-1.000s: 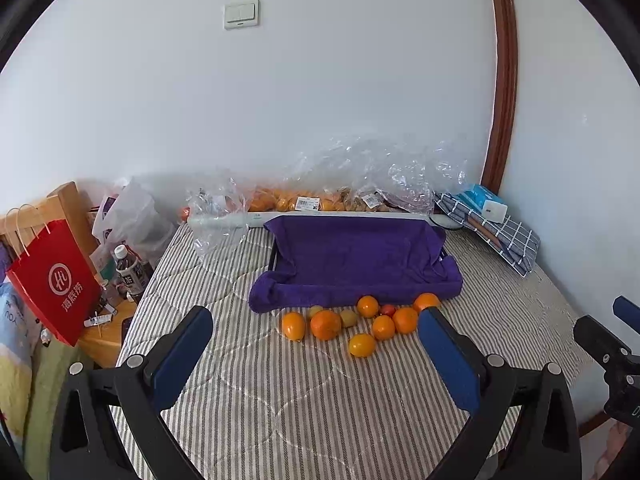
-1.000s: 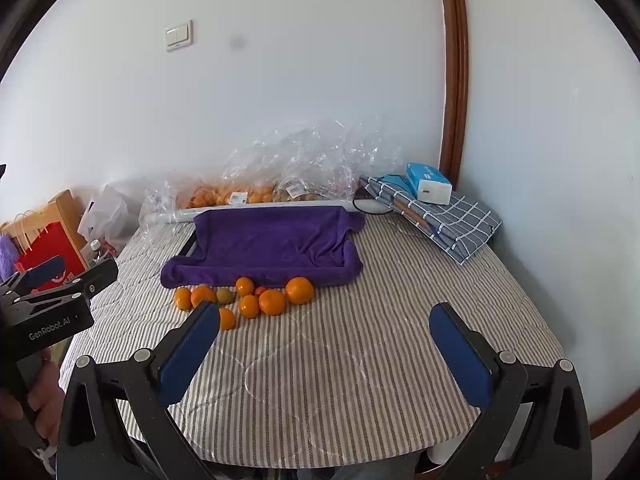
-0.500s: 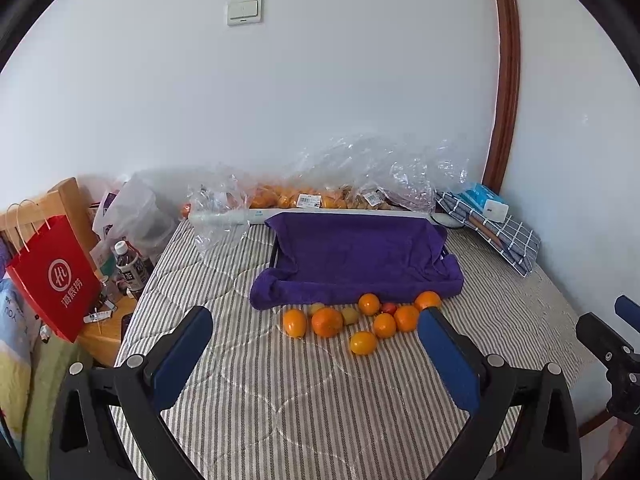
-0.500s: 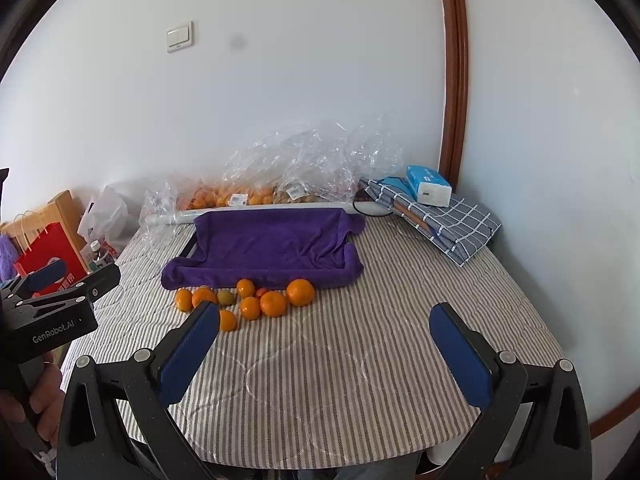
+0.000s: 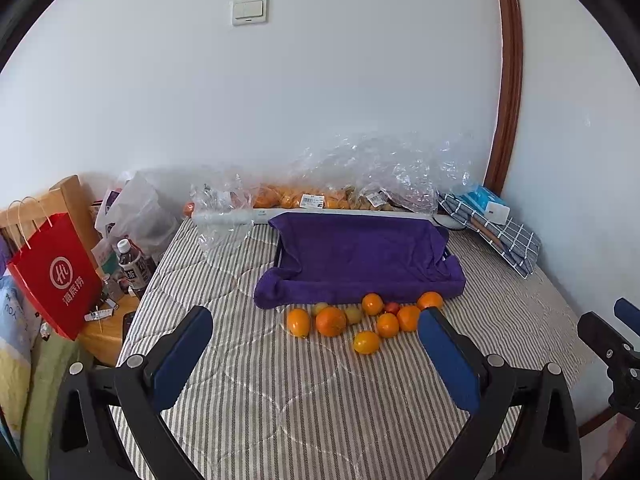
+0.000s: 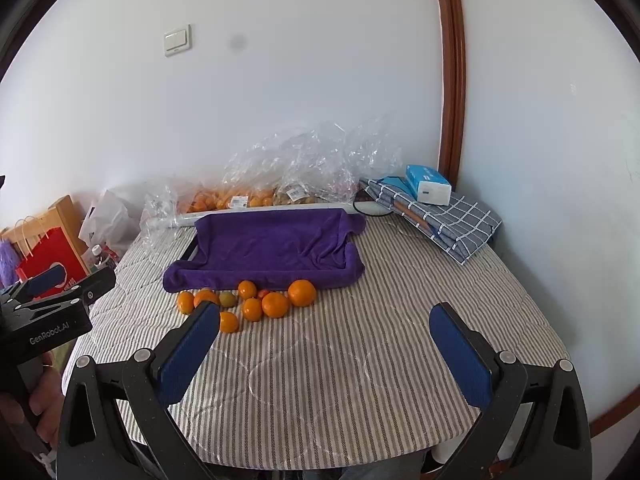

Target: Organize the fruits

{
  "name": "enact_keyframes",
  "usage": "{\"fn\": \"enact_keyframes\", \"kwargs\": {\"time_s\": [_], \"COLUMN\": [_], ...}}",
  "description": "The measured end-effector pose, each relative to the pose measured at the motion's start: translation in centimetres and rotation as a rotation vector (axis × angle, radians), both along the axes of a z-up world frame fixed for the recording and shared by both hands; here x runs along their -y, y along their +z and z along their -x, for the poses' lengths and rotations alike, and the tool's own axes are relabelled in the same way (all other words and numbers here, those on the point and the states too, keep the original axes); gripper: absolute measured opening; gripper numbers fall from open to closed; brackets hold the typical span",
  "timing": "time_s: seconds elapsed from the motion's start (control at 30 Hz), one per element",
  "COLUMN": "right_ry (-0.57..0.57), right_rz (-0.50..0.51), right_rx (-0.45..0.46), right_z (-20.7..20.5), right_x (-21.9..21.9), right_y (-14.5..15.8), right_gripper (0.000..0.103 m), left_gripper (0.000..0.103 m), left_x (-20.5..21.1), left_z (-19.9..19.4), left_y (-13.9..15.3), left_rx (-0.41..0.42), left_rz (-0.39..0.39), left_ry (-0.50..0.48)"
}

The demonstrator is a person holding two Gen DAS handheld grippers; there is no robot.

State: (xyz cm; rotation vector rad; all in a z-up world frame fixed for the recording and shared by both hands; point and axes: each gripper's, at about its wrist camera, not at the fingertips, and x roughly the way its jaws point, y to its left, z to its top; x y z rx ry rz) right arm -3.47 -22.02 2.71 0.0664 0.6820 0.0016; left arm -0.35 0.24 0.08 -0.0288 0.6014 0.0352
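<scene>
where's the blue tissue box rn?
The blue tissue box sits at the table's far right corner in both views, on the folded checked cloth, right of the purple towel and beside the brown trim.

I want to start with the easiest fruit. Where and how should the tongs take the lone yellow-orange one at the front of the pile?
Grip the front fruit across its middle, coming down from above and the near side. It lies apart from the other fruits, so probably both fingers fit beside it. The left tongs are open and nearest.
</scene>
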Motion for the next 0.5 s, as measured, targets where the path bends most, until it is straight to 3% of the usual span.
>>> {"fn": "enact_keyframes", "kwargs": {"time_s": [0.5], "right_ry": [0.004], "right_rz": [-0.001], "right_rx": [-0.002], "right_z": [0.02], "right_x": [-0.65], "right_y": [-0.21], "right_gripper": [0.103], "left_gripper": [0.103], "left_x": [-0.30], "left_z": [0.11], "left_y": [0.04], "left_rx": [0.001], "left_rz": [0.003], "left_ry": [0.003]}}
